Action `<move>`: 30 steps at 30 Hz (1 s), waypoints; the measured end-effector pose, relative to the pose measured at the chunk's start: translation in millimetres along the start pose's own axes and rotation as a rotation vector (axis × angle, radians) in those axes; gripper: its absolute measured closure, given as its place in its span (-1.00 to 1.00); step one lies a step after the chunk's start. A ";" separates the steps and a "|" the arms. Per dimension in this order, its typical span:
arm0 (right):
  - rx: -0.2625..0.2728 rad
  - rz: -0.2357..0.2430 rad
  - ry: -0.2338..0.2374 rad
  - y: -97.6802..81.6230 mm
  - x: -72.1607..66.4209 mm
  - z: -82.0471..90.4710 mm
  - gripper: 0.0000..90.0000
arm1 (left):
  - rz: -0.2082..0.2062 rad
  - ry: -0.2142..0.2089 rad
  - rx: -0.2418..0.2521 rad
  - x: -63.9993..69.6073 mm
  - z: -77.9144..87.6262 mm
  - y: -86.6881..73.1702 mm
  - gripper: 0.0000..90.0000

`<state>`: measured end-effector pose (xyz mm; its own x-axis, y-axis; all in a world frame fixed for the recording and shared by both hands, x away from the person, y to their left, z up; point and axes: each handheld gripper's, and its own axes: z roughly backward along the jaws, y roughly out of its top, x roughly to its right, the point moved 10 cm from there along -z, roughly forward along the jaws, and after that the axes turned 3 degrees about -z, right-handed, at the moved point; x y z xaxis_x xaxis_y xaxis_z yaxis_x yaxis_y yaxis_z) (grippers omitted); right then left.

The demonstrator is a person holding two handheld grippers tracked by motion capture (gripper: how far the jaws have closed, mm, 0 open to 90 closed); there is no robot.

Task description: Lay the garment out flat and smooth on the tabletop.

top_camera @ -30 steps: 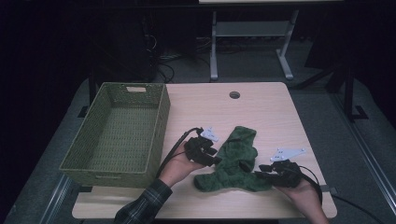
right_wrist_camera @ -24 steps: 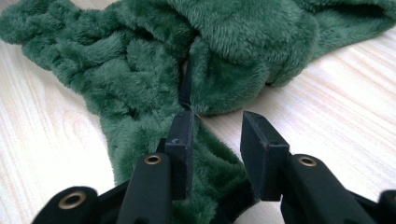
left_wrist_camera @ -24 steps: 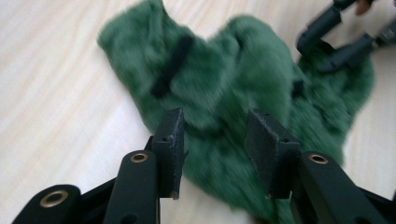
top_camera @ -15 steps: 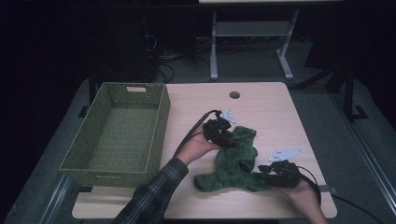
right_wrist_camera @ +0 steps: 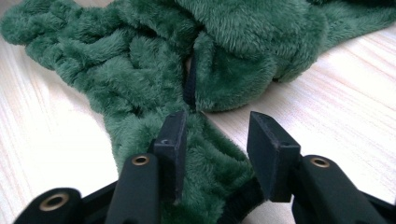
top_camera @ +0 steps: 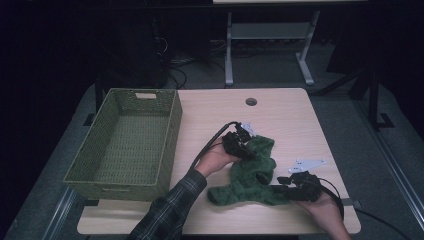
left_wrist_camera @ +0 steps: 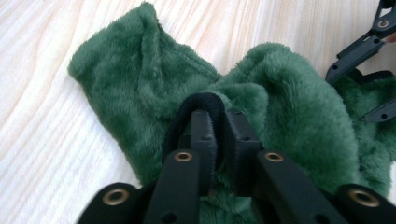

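Your right gripper (top_camera: 274, 189), low and right of centre in the high view, stands part open over the near end of the fuzzy green plush garment (top_camera: 250, 172), gripping nothing. The garment's long axis runs up-frame to your left gripper (top_camera: 248, 151), whose jaws have just closed on its far edge, black trim (left_wrist_camera: 201, 103) between them. It lies on the pale wood table (top_camera: 280, 115); the green woven basket (top_camera: 127, 142) sits left, dark room beyond.

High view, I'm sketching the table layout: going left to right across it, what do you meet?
Woven green rectangular basket → left gripper, shut on the upper end of the fuzzy dark green cloth garment → right gripper, jaws open at the garment's lower right edge, on the light wooden table.
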<state>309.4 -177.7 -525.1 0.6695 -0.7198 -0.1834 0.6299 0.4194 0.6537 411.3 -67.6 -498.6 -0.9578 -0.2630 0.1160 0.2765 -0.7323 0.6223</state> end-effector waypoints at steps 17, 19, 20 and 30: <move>-0.018 -0.082 -0.005 11.7 -2.4 -25.2 0.35 | 0.041 0.048 0.133 1.4 40.1 -2.9 0.88; -0.024 -0.092 -0.014 12.5 0.8 -27.2 0.53 | 0.037 0.053 0.142 1.9 44.0 -3.0 0.88; -0.025 -0.091 -0.030 12.7 3.5 -27.9 0.65 | 0.030 0.054 0.149 1.9 46.2 -2.9 0.88; 0.016 -0.050 -0.109 27.3 24.4 -11.6 0.82 | 0.049 0.083 0.156 6.3 64.4 -12.6 0.88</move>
<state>347.5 -177.4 -520.3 0.5899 -0.7960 -0.1353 0.6545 0.3732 0.6575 396.7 -19.6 -455.9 -0.9320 -0.3513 0.0891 0.3007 -0.6125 0.7310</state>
